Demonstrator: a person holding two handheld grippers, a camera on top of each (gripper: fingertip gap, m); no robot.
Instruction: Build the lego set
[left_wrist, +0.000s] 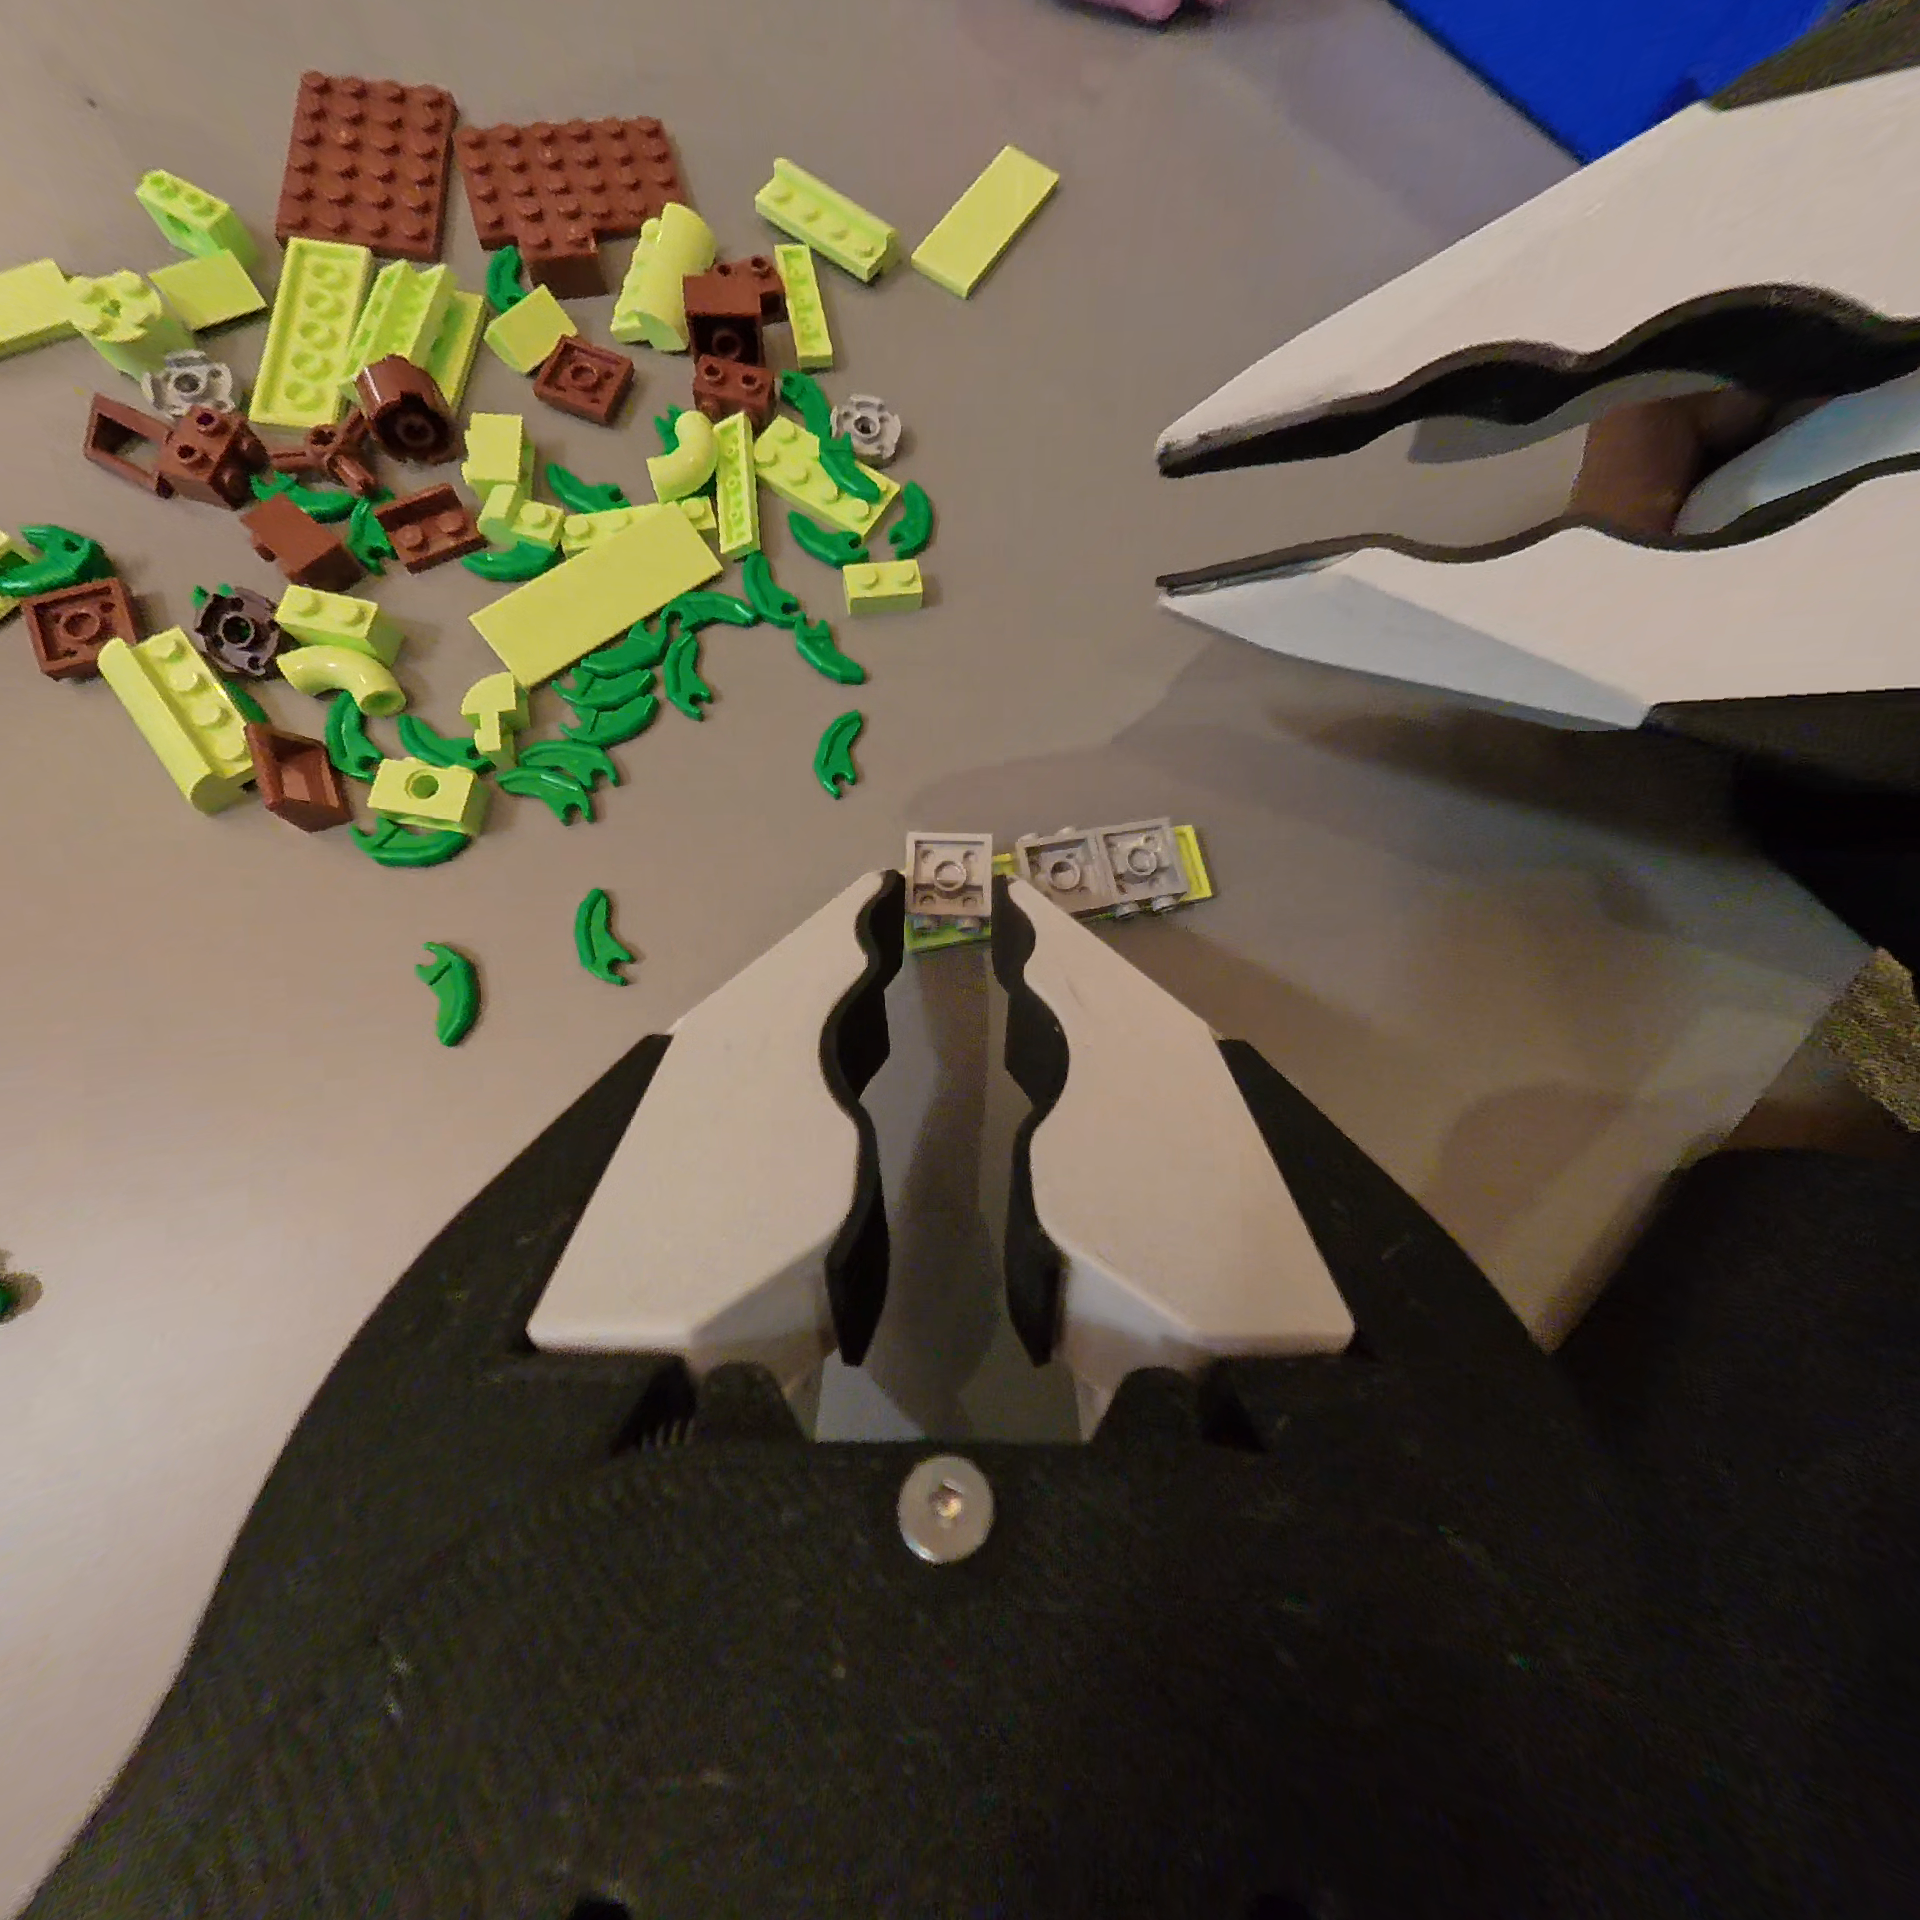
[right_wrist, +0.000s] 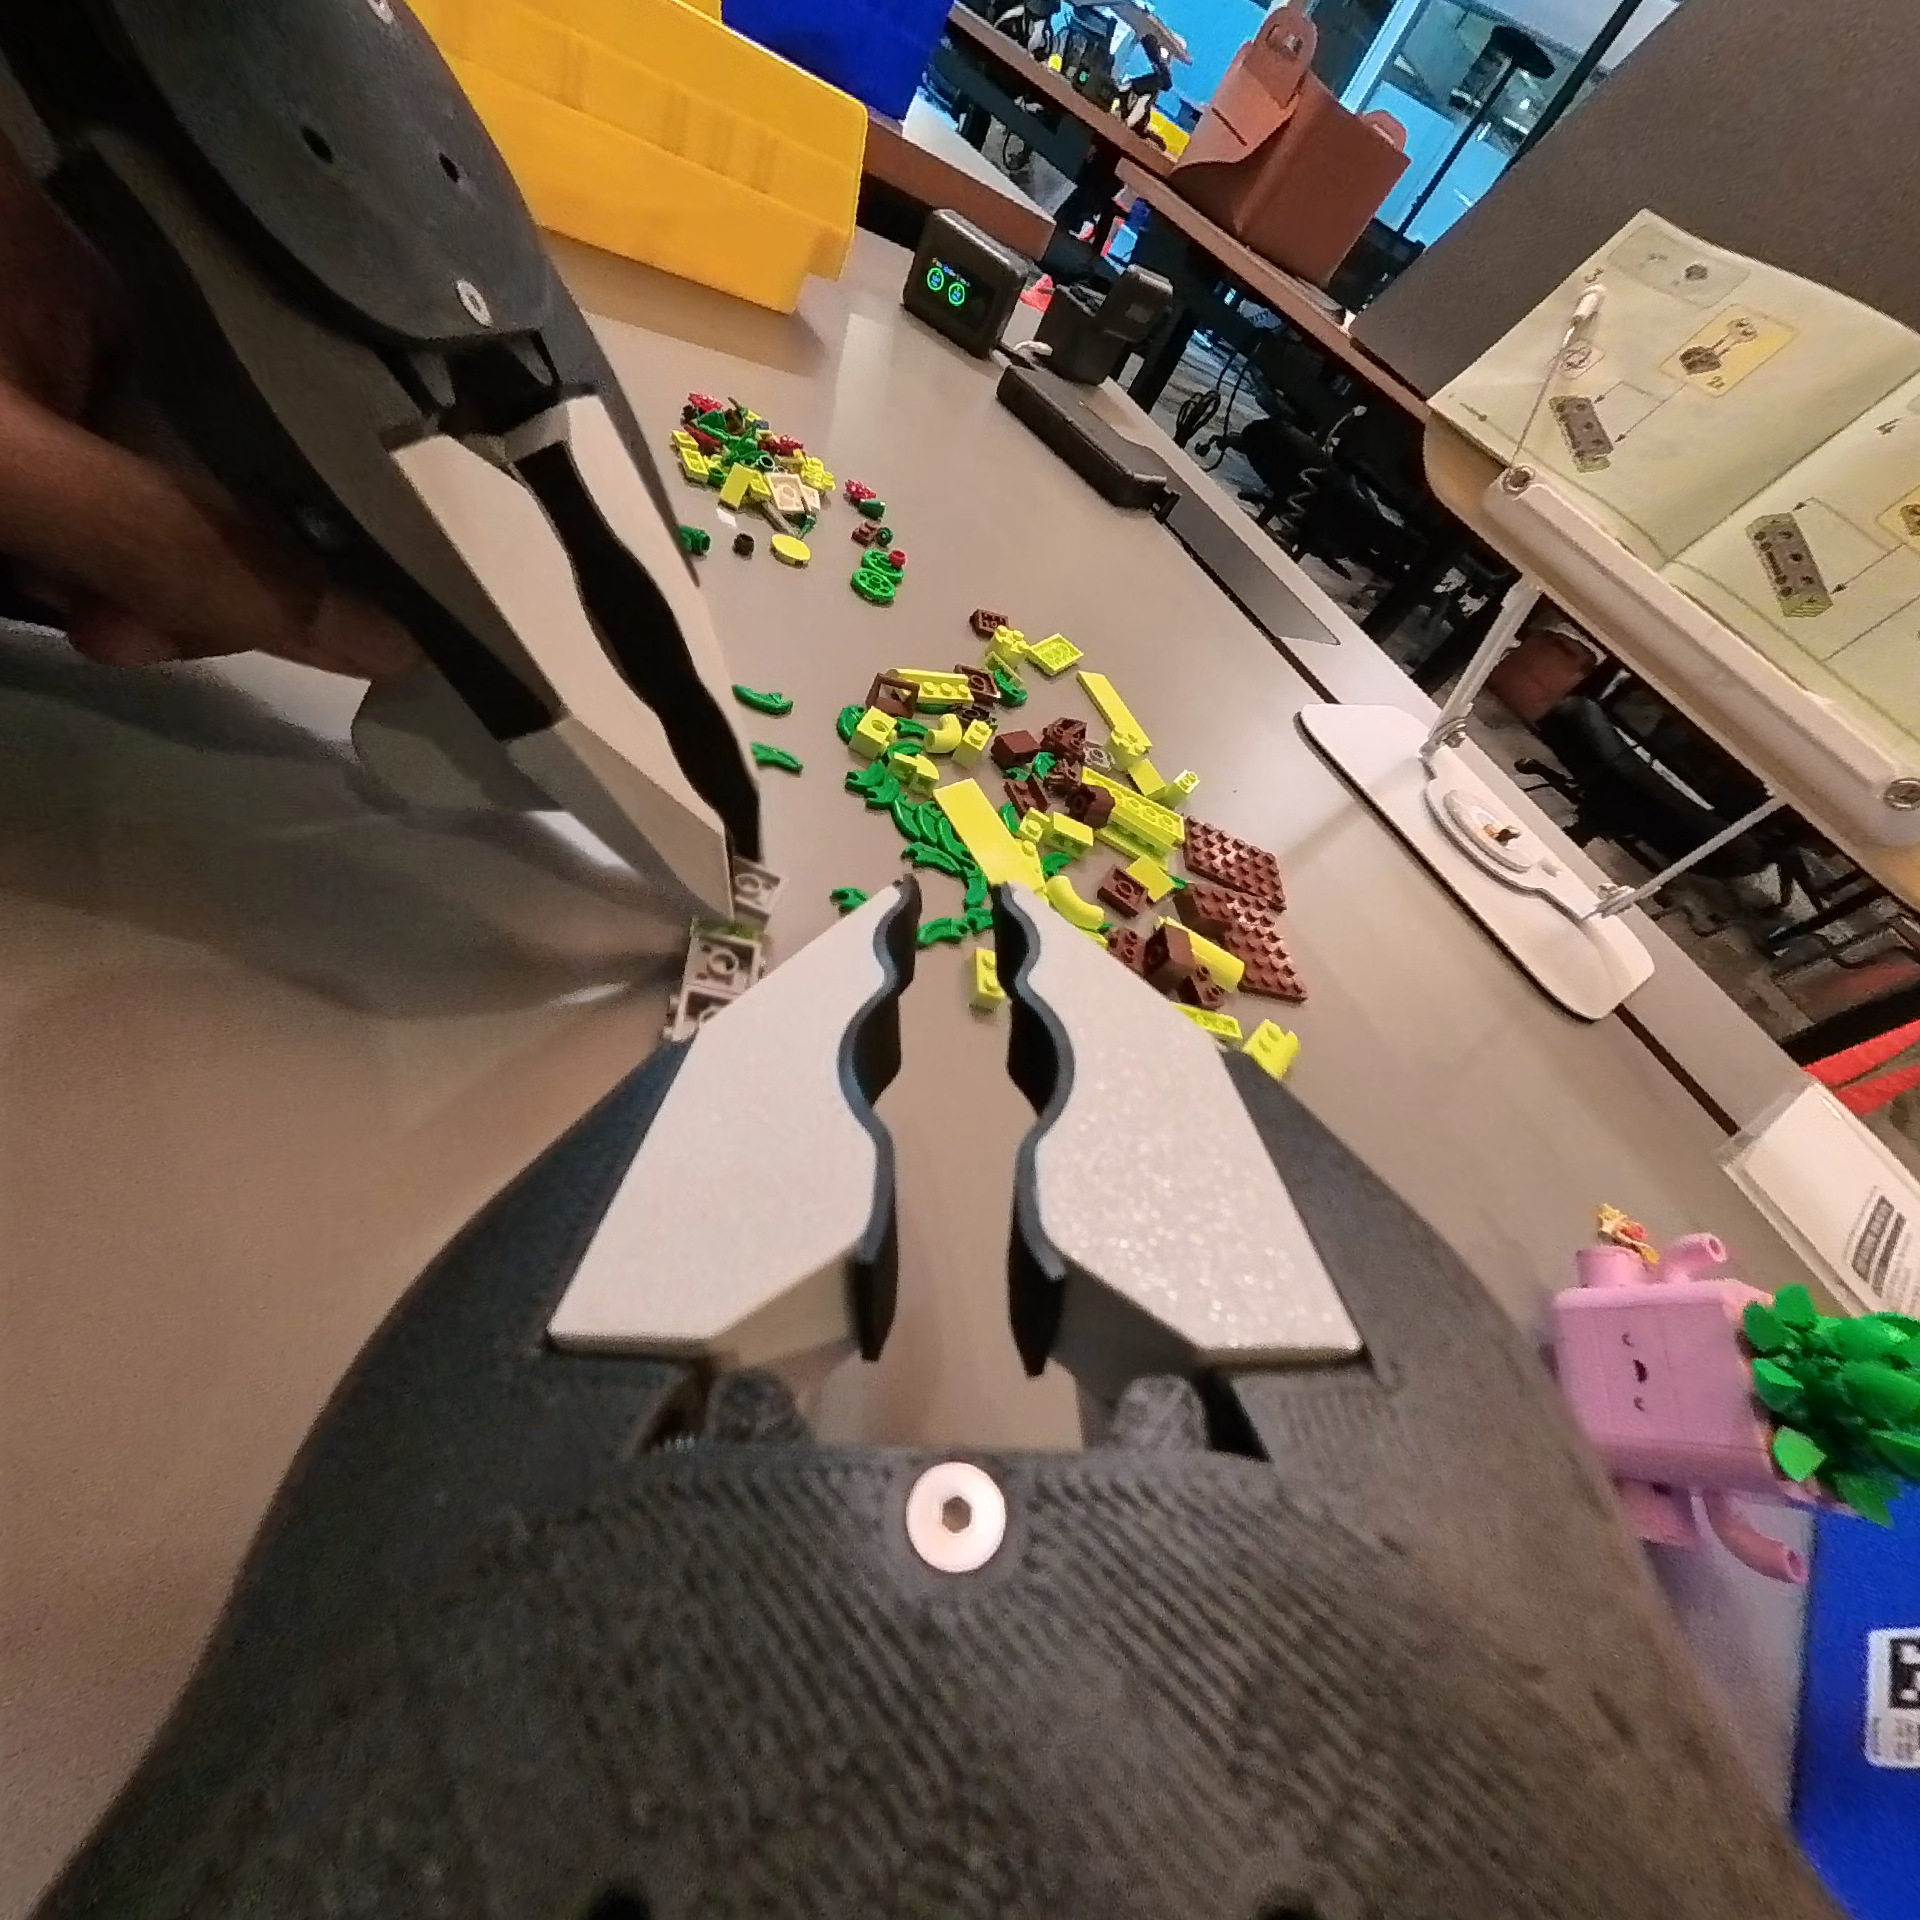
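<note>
Grey plate (left_wrist: 948, 875) sits pinched between left gripper (left_wrist: 945, 902) tips; right gripper (right_wrist: 956, 902) spread.

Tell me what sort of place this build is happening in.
Probably a shared lab or workshop. The grey table carries yellow storage bins and a small device with a lit screen, and more desks with cabling stand behind.

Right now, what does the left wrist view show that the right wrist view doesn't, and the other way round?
Only the left wrist view shows the left gripper from behind, its fingers at either side of a small grey plate on a lime piece. Only the right wrist view shows the instruction booklet, yellow bin, pink model and a second, farther brick pile. Both show the grey table, the main loose brick pile and both grippers.
</note>
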